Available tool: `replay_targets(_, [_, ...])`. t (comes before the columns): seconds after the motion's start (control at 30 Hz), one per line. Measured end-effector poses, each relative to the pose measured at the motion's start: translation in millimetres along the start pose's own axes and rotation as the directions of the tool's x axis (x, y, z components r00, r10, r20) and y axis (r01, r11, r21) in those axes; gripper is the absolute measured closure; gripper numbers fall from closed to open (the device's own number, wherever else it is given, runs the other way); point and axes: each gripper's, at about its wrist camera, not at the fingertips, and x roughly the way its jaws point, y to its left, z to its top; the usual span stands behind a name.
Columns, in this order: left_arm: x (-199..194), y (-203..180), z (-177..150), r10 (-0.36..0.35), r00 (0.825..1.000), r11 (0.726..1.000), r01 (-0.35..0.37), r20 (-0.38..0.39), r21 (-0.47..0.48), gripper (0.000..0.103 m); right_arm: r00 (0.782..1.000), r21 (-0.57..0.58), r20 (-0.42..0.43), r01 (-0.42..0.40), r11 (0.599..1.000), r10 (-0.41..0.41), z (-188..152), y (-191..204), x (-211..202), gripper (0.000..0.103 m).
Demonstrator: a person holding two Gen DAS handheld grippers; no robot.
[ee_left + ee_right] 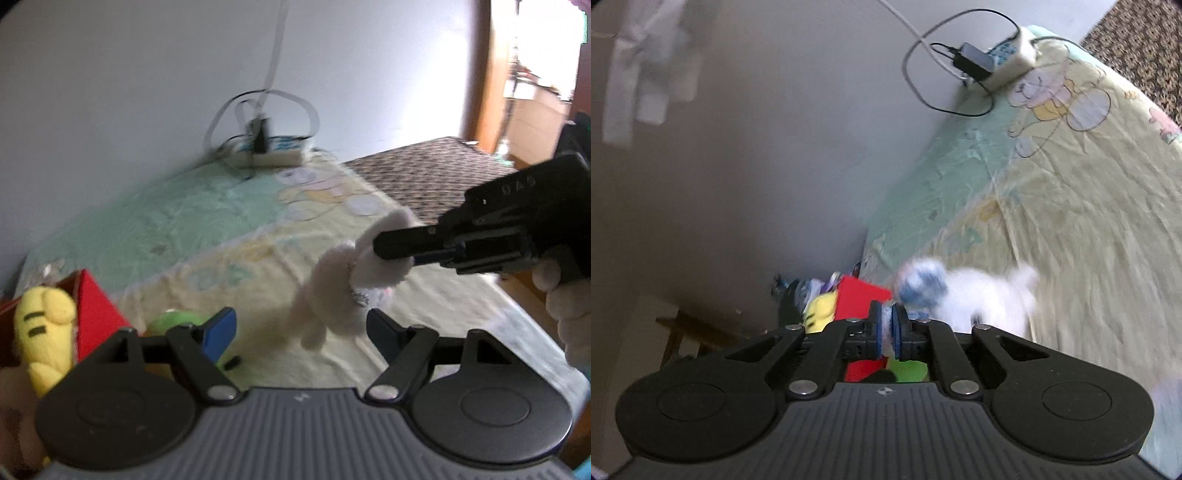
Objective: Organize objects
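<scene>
A white plush toy [332, 291] hangs in the air over the bed, held by its ear in my right gripper [384, 251], which is shut on it. It also shows in the right wrist view [982, 295], blurred, next to the shut right gripper [886, 325]. My left gripper [301, 326] is open and empty, just below the white plush. A red box [92, 314] stands at the left with a yellow plush [44, 325] in it. A green plush [177, 321] lies beside the box, behind the left finger [219, 332].
The bed carries a yellow-green cartoon sheet [207, 221]. A white power strip with a black adapter and cables [266, 147] lies at the far edge by the wall. Patterned mattress [424, 173] shows at the right. A doorway [532, 66] is at far right.
</scene>
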Motion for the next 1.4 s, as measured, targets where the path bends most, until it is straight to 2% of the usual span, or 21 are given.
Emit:
replay_targets(0.07, [-7, -8, 0, -0.071, 0.997, 0.997, 0.071, 0.013, 0.014, 0.023, 1.000, -0.003, -0.017, -0.017, 1.000, 0.017, -3, 5, -3, 0.096])
replay_targets(0.13, [-13, -16, -2, -0.154, 0.988, 0.988, 0.154, 0.023, 0.023, 0.020, 0.999, 0.003, -0.026, -0.033, 0.999, 0.033, -5, 7, 1, 0.095])
replay_targets(0.23, [-9, -27, -7, -0.209, 0.978, 0.977, 0.209, 0.014, 0.042, 0.020, 0.999, 0.028, -0.033, -0.016, 0.999, 0.017, -5, -1, 21, 0.091])
replay_targets(0.3, [1, -29, -10, -0.228, 0.973, 0.973, 0.229, -0.017, 0.019, 0.027, 0.999, 0.052, -0.026, 0.027, 0.998, -0.026, -3, -11, 37, 0.089])
replay_targets(0.33, [9, -26, -10, -0.230, 0.972, 0.973, 0.229, -0.041, -0.007, 0.030, 0.999, 0.059, -0.021, 0.047, 0.997, -0.045, -3, -17, 47, 0.087])
replay_targets(0.4, [26, -19, -12, -0.200, 0.976, 0.979, 0.196, -0.086, -0.056, 0.041, 0.997, 0.054, -0.009, 0.083, 0.995, -0.083, -2, -21, 58, 0.081])
replay_targets(0.47, [41, -8, -13, -0.167, 0.979, 0.982, 0.155, -0.119, -0.108, 0.045, 0.994, 0.020, -0.019, 0.111, 0.994, -0.111, 0, -23, 68, 0.074])
replay_targets(0.6, [58, 16, -17, -0.137, 0.979, 0.974, 0.106, -0.149, -0.200, 0.046, 0.988, -0.052, 0.047, 0.148, 0.988, -0.145, 9, -22, 60, 0.073])
replay_targets(0.7, [64, 26, -18, -0.151, 0.978, 0.963, 0.112, -0.146, -0.246, 0.045, 0.969, -0.056, 0.097, 0.235, 0.970, -0.229, 20, -35, 51, 0.069])
replay_targets(0.77, [63, 29, -20, -0.162, 0.978, 0.956, 0.122, -0.132, -0.267, 0.041, 0.952, -0.080, 0.084, 0.302, 0.950, -0.295, 24, -45, 55, 0.067])
replay_targets(0.83, [68, 31, -19, -0.170, 0.977, 0.951, 0.128, -0.128, -0.283, 0.036, 0.946, -0.078, 0.042, 0.323, 0.943, -0.320, 22, -54, 61, 0.067])
replay_targets(0.9, [69, 32, -20, -0.187, 0.973, 0.944, 0.139, -0.136, -0.300, 0.036, 0.952, -0.063, 0.025, 0.305, 0.950, -0.304, 20, -61, 64, 0.060])
replay_targets(1.1, [86, 26, -18, -0.221, 0.958, 0.936, 0.157, -0.180, -0.314, 0.036, 0.971, 0.005, -0.044, 0.236, 0.972, -0.235, 16, -70, 77, 0.048])
replay_targets(1.27, [97, 25, -18, -0.201, 0.955, 0.943, 0.129, -0.216, -0.306, 0.036, 0.984, 0.150, -0.075, 0.169, 0.974, -0.159, 8, -82, 83, 0.044])
replay_targets(1.4, [100, 29, -19, -0.200, 0.953, 0.940, 0.122, -0.228, -0.318, 0.039, 0.987, 0.145, -0.087, 0.147, 0.978, -0.135, 6, -76, 81, 0.044])
